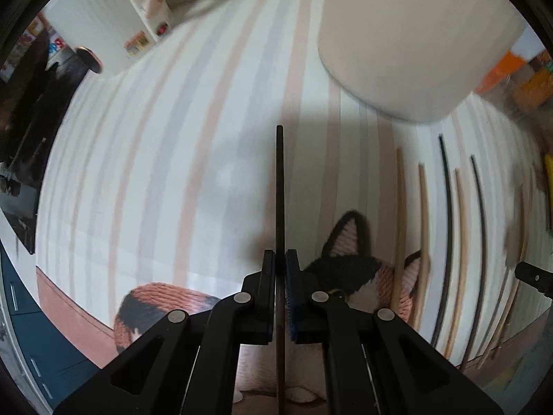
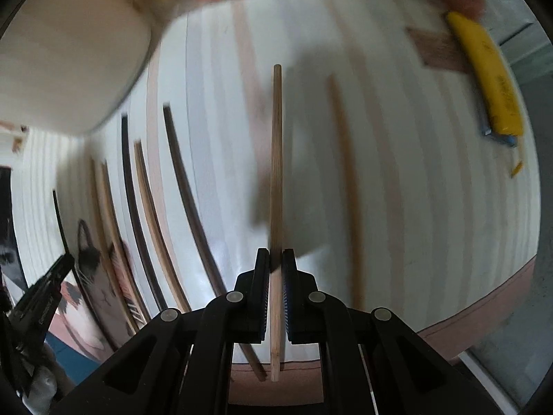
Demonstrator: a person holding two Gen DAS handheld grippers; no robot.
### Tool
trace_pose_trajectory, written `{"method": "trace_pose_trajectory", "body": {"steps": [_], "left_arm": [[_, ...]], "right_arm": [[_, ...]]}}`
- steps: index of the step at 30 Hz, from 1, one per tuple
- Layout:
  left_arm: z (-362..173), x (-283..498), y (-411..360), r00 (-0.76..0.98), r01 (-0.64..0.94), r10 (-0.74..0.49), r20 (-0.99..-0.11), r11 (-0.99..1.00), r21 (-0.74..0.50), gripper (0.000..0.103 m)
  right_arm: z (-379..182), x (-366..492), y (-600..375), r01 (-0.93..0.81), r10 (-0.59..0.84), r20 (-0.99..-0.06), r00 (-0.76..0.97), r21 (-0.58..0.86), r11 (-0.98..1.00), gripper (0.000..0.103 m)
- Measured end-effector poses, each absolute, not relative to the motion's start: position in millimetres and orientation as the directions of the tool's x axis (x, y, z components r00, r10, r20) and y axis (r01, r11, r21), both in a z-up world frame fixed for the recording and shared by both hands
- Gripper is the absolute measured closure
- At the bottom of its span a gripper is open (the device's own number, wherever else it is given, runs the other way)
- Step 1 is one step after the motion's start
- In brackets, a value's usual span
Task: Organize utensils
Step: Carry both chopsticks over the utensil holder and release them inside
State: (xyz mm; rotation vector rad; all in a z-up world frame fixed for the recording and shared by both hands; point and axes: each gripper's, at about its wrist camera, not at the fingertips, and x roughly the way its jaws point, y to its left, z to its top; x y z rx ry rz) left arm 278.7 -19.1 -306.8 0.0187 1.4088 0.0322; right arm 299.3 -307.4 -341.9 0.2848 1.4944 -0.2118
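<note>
My left gripper (image 1: 280,259) is shut on a dark chopstick (image 1: 280,186) and holds it above the striped tablecloth (image 1: 166,159). My right gripper (image 2: 275,257) is shut on a light wooden chopstick (image 2: 276,159), also held off the cloth. Several dark and light chopsticks (image 1: 449,228) lie side by side on the cloth, right of the left gripper; they also show in the right wrist view (image 2: 145,214), left of the right gripper. One more light chopstick (image 2: 347,186) lies just right of the held one. A large cream holder (image 1: 411,34) stands at the back; it also shows in the right wrist view (image 2: 65,55).
A cat-shaped mat (image 1: 349,266) lies under the near ends of the chopsticks. A yellow object (image 2: 487,76) lies at the far right on a brown coaster (image 2: 439,52). The table's brown edge (image 2: 484,314) runs close on the right. The left gripper (image 2: 41,297) shows at far left.
</note>
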Motion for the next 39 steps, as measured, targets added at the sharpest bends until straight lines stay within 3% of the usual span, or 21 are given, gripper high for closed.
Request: {"method": "trace_pose_trajectory", "body": {"steps": [7,24,39], "left_arm": [[-252.6,277.9,-5.8,0.283,-0.043,0.041,-0.958,0.999,0.030,0.100],[-141.4,283.5,20.7,0.514,-0.140,0.006,-0.858,0.987,-0.077,0.101],[-11.5,306.5,20.5,0.709,-0.063,-0.060,-0.702,0.987,-0.148,0.101]], "right_arm": [[-294.2,292.4,-294.8,0.266,-0.007,-0.976,0.218,0.053,0.962,0.095],[-185.9,301.6,-260.4,0.120,0.046,-0.870,0.491,0.120,0.985,0.096],[-85.6,355.2,-239.6,0.038,0.134,-0.756,0.640,0.206,0.978,0.096]]}}
